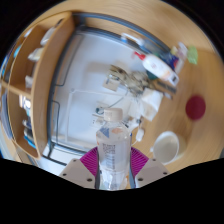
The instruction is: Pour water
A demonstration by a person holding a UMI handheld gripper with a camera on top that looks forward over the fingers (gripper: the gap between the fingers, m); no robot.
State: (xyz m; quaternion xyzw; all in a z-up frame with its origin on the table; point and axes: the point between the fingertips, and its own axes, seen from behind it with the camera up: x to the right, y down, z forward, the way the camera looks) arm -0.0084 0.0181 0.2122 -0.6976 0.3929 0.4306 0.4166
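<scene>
Gripper: its two fingers are clamped on a clear plastic bottle, one magenta pad on each flank of it.
Pads: two, both pressed against the bottle's sides, no gap showing on either side.
Bottle: one, held between the fingers, its body see-through with a pale label band, its neck reaching forward beyond the fingertips. I cannot tell whether it is capped or how much water it holds.
Cup: one pale, round, open cup standing on the wooden surface just ahead of the fingers and off to the right, apart from the bottle.
Red disc: one dark red round thing, flat on the wood, farther ahead and farther right than the cup, well apart from the bottle.
Table: light wood, running under the cup and the red disc.
White surface: a pale sheet or tray area directly ahead of the bottle, beyond its neck.
Clutter: a loose cluster of small pale objects lies on the white surface beyond the bottle; too small to count or name.
Wooden frame: a long wooden rail ahead and to the left of the fingers, bordering the white surface.
</scene>
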